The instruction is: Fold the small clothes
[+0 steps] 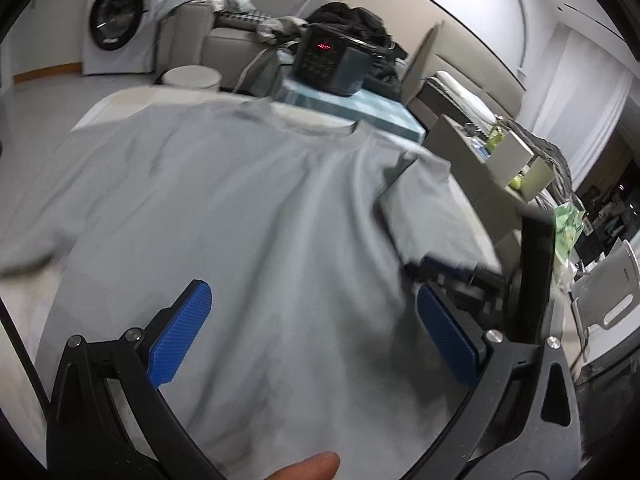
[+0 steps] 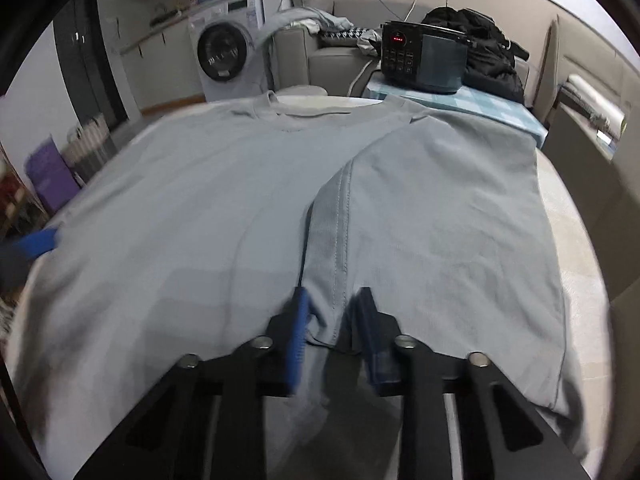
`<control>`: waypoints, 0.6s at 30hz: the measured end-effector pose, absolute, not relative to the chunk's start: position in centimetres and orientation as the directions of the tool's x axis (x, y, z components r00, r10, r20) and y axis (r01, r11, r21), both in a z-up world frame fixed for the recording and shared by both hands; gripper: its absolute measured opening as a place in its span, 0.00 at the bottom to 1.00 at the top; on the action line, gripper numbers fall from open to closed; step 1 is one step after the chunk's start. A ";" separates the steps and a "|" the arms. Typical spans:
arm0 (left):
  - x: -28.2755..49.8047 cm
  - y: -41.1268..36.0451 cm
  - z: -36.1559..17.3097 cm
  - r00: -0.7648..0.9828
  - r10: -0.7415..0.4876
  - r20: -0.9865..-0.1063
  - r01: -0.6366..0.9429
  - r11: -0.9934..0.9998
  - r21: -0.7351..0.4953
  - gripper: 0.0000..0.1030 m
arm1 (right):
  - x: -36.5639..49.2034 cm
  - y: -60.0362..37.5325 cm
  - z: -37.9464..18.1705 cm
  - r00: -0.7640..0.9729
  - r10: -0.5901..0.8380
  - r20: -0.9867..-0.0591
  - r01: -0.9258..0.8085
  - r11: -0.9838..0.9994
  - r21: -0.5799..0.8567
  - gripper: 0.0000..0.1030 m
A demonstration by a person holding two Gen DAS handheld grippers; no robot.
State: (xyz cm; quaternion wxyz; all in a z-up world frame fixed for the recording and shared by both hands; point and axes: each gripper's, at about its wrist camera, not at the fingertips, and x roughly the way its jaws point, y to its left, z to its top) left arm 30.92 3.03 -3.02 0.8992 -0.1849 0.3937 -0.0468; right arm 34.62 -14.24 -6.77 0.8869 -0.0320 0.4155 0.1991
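Your left gripper (image 1: 312,336) hangs over the grey T-shirt (image 1: 224,208) with its blue pads (image 1: 180,334) spread wide and nothing between them; a fingertip (image 1: 308,466) shows at the bottom edge of that view. The T-shirt lies flat on the pale table (image 1: 116,104), collar (image 2: 304,114) at the far side, and its right side is folded inward over the body, the stitched hem (image 2: 340,216) running down toward you. Your right gripper (image 2: 332,320) sits at the near end of that folded hem with its jaws drawn narrow and the fabric edge between them; the view is blurred, so the pads appear to pinch the cloth rather than plainly do so. Beyond the table stand a washing machine (image 2: 228,56) at left and a black cooker (image 2: 424,58) with a red display on a checked cloth (image 2: 472,106).
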 end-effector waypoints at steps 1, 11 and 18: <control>32.4 2.6 -2.8 0.684 -0.239 -0.689 -0.051 0.927 -0.371 0.99 | 34.8 -14.9 -6.8 0.567 0.357 -0.743 -0.371 0.915 0.156 0.16; 46.0 -1.8 -6.9 0.540 -0.455 -0.708 -0.018 0.835 -0.550 0.81 | 36.1 -20.6 -7.9 0.548 0.521 -0.654 -0.187 0.838 0.512 0.04; 49.7 -4.2 -10.0 0.399 -0.668 -0.628 -0.015 0.680 -0.733 0.79 | 35.9 -20.8 -7.5 0.537 0.563 -0.629 -0.196 0.808 0.556 0.04</control>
